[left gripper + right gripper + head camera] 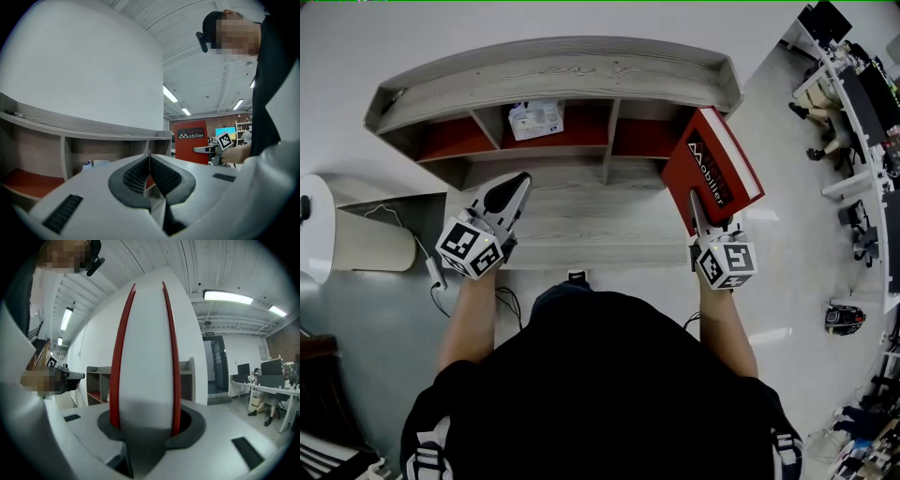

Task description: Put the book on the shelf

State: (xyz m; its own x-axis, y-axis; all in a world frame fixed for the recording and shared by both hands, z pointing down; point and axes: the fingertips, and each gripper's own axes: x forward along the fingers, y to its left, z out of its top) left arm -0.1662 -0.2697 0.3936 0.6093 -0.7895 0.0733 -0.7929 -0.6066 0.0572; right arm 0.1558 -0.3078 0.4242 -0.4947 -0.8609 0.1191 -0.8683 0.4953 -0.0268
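So the right tongs (701, 214) are pinching the red book (712, 164) across its covers, holding it up just in front of the shelf (553, 70), at its right-hand compartment. The left tongs (517, 186) are pressed together, empty.

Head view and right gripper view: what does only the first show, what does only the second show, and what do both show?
Only the head view: the red book with white lettering on its front cover, and a small white box in the middle compartment of the shelf. Only the right gripper view: the book's white page edge between its two red covers, seated between the jaws, plus office desks and a ceiling light. Both: the right gripper closed on the book, the shelf, and the left gripper.
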